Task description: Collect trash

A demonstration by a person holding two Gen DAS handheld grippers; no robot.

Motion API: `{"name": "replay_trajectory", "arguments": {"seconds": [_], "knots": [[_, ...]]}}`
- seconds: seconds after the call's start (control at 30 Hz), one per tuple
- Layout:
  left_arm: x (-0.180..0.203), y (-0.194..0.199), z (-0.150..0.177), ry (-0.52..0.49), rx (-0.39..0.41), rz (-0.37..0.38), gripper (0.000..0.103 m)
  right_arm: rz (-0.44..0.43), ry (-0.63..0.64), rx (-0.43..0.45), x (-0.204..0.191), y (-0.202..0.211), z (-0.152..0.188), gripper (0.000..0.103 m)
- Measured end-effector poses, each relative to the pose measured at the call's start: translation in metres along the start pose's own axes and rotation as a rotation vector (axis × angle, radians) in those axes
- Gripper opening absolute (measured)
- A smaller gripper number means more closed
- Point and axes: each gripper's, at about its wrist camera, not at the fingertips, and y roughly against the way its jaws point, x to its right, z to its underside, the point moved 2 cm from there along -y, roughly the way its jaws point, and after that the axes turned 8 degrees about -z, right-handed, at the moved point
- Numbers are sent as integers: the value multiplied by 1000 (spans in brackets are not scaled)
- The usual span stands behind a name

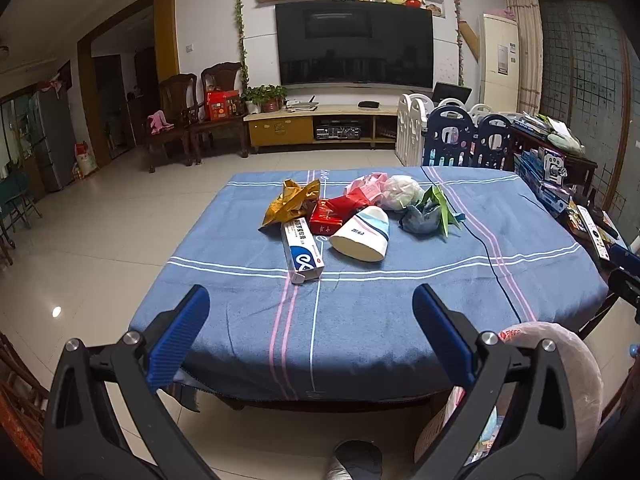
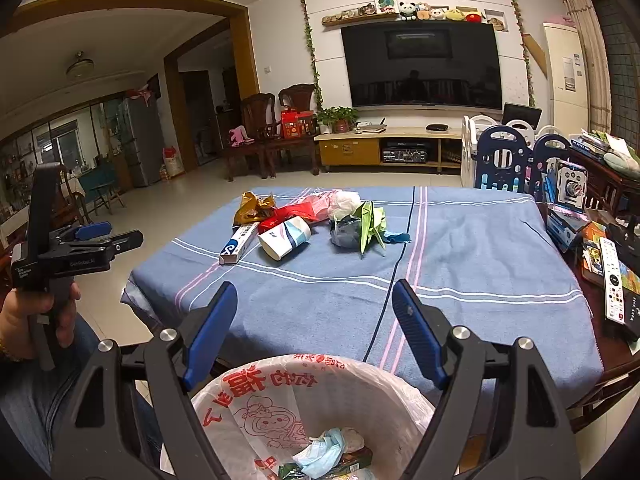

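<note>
R gripper hanging jaws apart, empty, over the bin w/ trash inside. L gripper gaping too, empty, at table near edge. Beyond: toothpaste box, paper cup, wrappers sitting mid-table.

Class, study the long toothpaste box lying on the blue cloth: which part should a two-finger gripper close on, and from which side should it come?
Probably grip the toothpaste box across its narrow width near mid-length, from above. It lies flat, its near end pointing toward the open left gripper; the long side facing the paper cup shows cloth beside it.
</note>
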Motion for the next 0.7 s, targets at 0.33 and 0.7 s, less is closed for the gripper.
{"name": "replay_trajectory", "arguments": {"seconds": [0.33,0.7], "knots": [[2,1,2,-1,-4,6,101,2,2,-4,-2,-2,0,78],[4,1,2,-9,-13,15,101,1,2,-10,-2,-2,1,78]]}}
